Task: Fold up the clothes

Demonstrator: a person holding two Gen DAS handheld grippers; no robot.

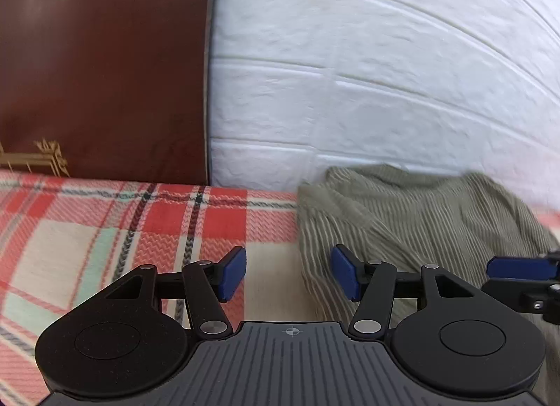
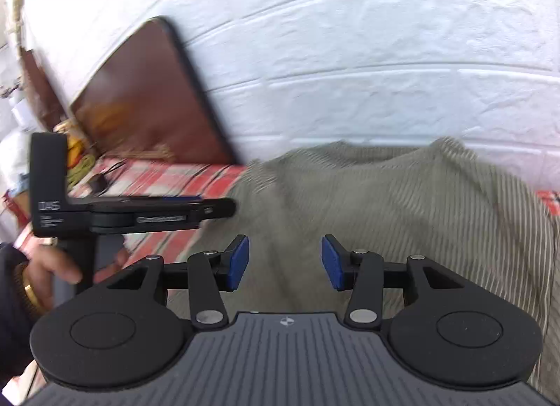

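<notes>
A red, cream and mint plaid blanket (image 1: 115,231) covers the bed, which runs up to a white brick-patterned wall (image 1: 367,73). A glossy brown headboard with gold trim (image 1: 101,66) stands at the bed's left end. The olive-green ribbed garment (image 2: 367,203) lies crumpled against the bed's far edge at the wall, its right part cut off. The left gripper (image 1: 288,274) has its jaws apart over bare blanket beside the garment. The right gripper (image 2: 285,262) hangs over the garment, jaws apart, nothing between them. Clutter at the far left in the right wrist view is too blurred to identify.
</notes>
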